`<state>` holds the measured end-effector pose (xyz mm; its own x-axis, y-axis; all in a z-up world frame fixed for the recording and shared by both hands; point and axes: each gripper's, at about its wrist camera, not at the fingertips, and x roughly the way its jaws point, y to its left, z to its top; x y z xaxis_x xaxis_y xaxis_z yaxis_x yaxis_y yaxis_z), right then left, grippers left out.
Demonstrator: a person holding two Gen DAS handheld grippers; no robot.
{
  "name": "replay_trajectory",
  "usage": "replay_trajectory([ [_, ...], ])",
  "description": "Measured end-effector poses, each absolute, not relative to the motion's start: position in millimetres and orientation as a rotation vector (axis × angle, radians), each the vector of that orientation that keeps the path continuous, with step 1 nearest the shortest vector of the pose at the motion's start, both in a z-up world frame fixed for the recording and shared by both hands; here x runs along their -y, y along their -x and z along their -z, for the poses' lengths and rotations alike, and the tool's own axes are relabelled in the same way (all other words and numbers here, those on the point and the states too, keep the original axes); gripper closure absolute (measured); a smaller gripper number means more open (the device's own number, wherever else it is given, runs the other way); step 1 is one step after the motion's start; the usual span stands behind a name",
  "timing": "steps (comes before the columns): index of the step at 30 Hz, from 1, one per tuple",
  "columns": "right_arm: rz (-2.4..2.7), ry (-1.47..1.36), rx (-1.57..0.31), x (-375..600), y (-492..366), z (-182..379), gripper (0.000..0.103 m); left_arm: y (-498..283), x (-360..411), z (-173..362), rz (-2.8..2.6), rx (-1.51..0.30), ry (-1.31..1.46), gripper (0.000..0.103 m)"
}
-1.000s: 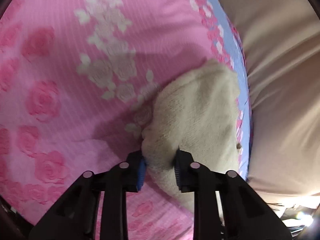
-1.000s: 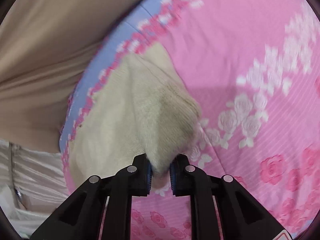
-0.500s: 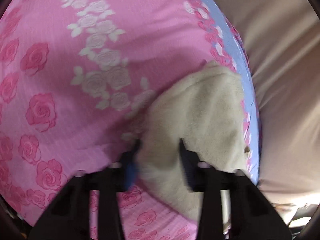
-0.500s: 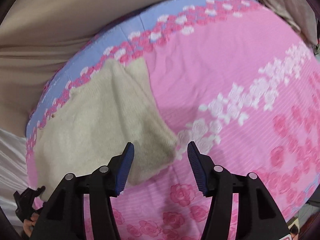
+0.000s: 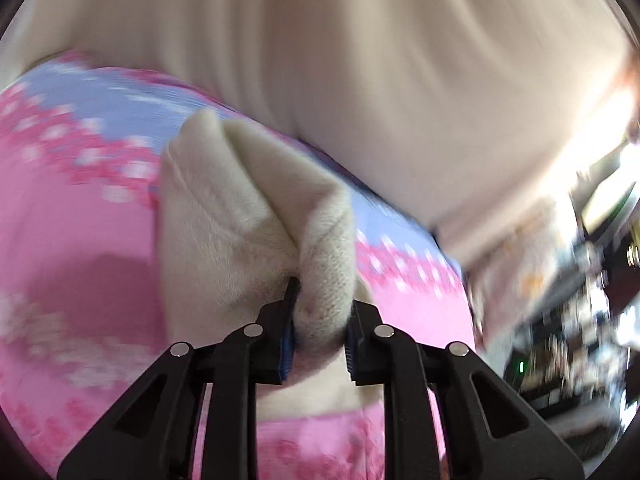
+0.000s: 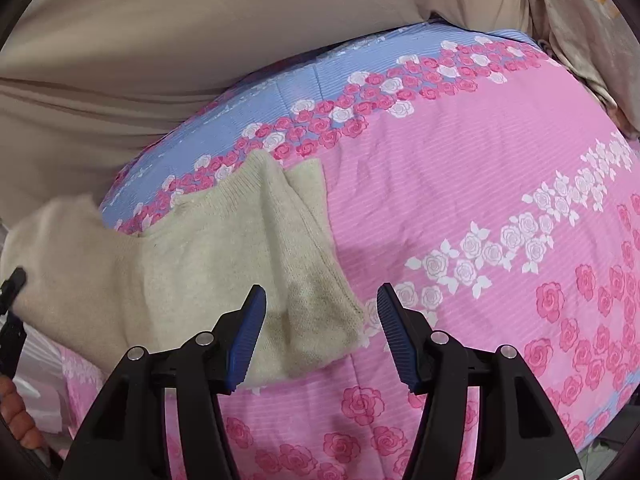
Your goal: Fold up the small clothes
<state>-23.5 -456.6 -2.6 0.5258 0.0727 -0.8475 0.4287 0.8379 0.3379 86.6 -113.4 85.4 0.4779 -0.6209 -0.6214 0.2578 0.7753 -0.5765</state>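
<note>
A small cream knit garment (image 6: pixel 240 264) lies partly folded on a pink rose-print bedspread (image 6: pixel 460 184), near its blue border. My left gripper (image 5: pixel 318 320) is shut on a bunched edge of the garment (image 5: pixel 256 216) and lifts it off the bed; the view is blurred. The left gripper also shows at the left edge of the right wrist view (image 6: pixel 12 288), holding the raised cloth. My right gripper (image 6: pixel 322 334) is open and empty, just above the garment's near corner.
A beige sheet or wall (image 6: pixel 160 40) rises behind the bed. A patterned cloth (image 6: pixel 576 20) hangs at the far right. Blurred clutter and bright light (image 5: pixel 580 260) lie beyond the bed's edge in the left wrist view.
My right gripper has let go of the garment, opened and drawn back. My left gripper has closed on the garment's edge again, lifted it and swung toward the bed's blue border.
</note>
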Motion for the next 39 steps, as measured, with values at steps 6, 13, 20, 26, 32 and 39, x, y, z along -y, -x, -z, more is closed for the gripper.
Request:
replay_trajectory([
  [6, 0.189, -0.576, -1.026, 467.4, 26.4, 9.5, 0.045, -74.7, 215.4, -19.0, 0.690, -1.120, 0.264, 0.085],
  [13, 0.058, -0.634, -1.042, 454.0, 8.5, 4.6, 0.037, -49.2, 242.4, 16.9, 0.661, -1.152, 0.107, 0.053],
  [20, -0.075, -0.678, -1.105, 423.9, -44.2, 10.1, 0.024, -42.7, 180.9, -33.2, 0.583, -1.004, 0.167, 0.027],
  [26, -0.103, -0.761, -1.287, 400.0, -84.7, 58.4, 0.024, -58.8, 112.6, -34.3, 0.400, -1.006, 0.294, 0.027],
  [32, -0.208, -0.573, -1.182, 360.0, -97.8, 11.4, 0.087, -54.7, 70.9, -35.7, 0.303, -1.001, 0.346, 0.027],
  [39, -0.091, -0.503, -1.085, 425.5, -57.2, -21.6, 0.087, -51.9, 67.3, -38.2, 0.303, -0.989, 0.352, 0.027],
])
